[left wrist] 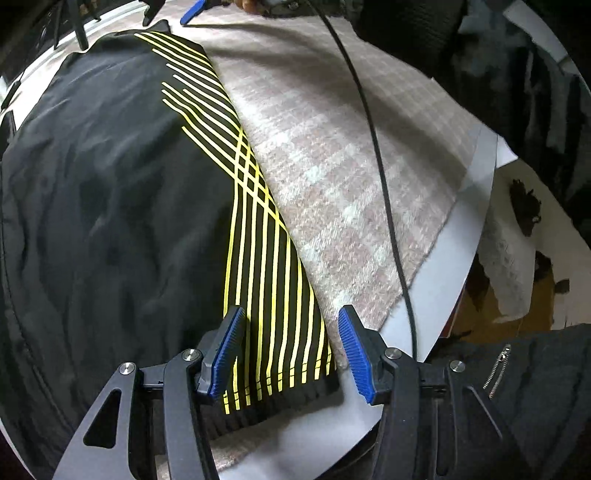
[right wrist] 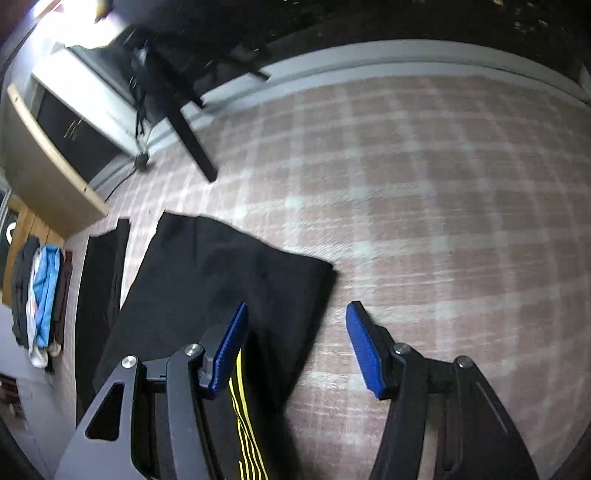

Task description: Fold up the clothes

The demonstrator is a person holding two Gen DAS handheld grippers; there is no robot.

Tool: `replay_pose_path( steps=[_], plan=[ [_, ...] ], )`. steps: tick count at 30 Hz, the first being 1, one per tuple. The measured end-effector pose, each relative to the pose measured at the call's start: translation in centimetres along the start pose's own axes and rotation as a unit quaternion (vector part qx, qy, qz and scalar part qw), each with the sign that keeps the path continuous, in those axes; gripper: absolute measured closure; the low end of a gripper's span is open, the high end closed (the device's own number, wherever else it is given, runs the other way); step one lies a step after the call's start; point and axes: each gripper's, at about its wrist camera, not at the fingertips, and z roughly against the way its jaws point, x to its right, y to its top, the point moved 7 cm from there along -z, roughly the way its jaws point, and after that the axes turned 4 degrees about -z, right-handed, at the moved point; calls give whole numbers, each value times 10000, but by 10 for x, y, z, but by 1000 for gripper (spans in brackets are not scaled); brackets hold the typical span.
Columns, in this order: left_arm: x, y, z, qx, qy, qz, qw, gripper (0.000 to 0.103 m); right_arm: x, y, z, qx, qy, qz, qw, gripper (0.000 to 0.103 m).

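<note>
No readable brand, label or writing in either view; the only marking on the garment [left wrist: 110, 192] is a set of thin yellow stripes [left wrist: 258, 258] that run along one edge and cross each other partway up. Garment is black, smooth, lightly wrinkled, lying flat on a pink-and-white plaid cloth [left wrist: 332, 155] that covers a grey table [left wrist: 436, 280]. A ribbed black hem [left wrist: 280, 402] closes the striped end, nearest the left gripper [left wrist: 291, 354]. Left gripper: blue ribbed pads spread wide, nothing pinched, jaws straddling the striped hem end from just above; contact with fabric cannot be told. A black cable [left wrist: 373, 147] trails across the plaid cloth beside the garment. At the far top of the left view, another blue pad tip [left wrist: 192, 13] sits near the garment's far corner. Right gripper [right wrist: 295, 347]: pads also wide apart, holding nothing, hovering over the garment's [right wrist: 221, 280] far end, left pad above black fabric, right pad above bare plaid cloth [right wrist: 424, 203]. Right view is motion-blurred. Yellow stripes [right wrist: 247, 435] show again at the bottom, under the left finger. A separate black strip [right wrist: 99, 295], maybe a sleeve or another piece, lies just beside the main panel, a thin gap of plaid between them. Off the table to the left, a pile of clothes [right wrist: 40, 295], blue, white and dark, sits on a wooden surface. A dark chair leg [right wrist: 188, 136] stands beyond the table edge.
</note>
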Motion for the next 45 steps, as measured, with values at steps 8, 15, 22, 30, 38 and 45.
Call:
replay_pose_path(
  steps=[8, 15, 22, 30, 38, 45],
  plan=[
    [-4, -4, 5, 1, -379, 315, 9988, 90, 6, 12, 8, 62, 39, 208, 9998, 101],
    [3, 0, 12, 188, -760, 406, 9961, 96, 29, 40, 11, 122, -472, 312, 9983, 91],
    [-2, -4, 31, 423, -384, 555, 9968, 64, 40, 22, 0, -54, 345, -183, 9992, 66],
    [11, -1, -1, -20, -38, 176, 9998, 62, 20, 11, -5, -85, 461, 80, 9989, 64],
    [9, 0, -7, -148, 111, -138, 9997, 86, 13, 13, 0, 132, 598, 14, 9981, 100],
    [-12, 3, 38, 591, -882, 498, 9931, 91, 3, 19, 17, 389, 828, -268, 9954, 100]
  ],
)
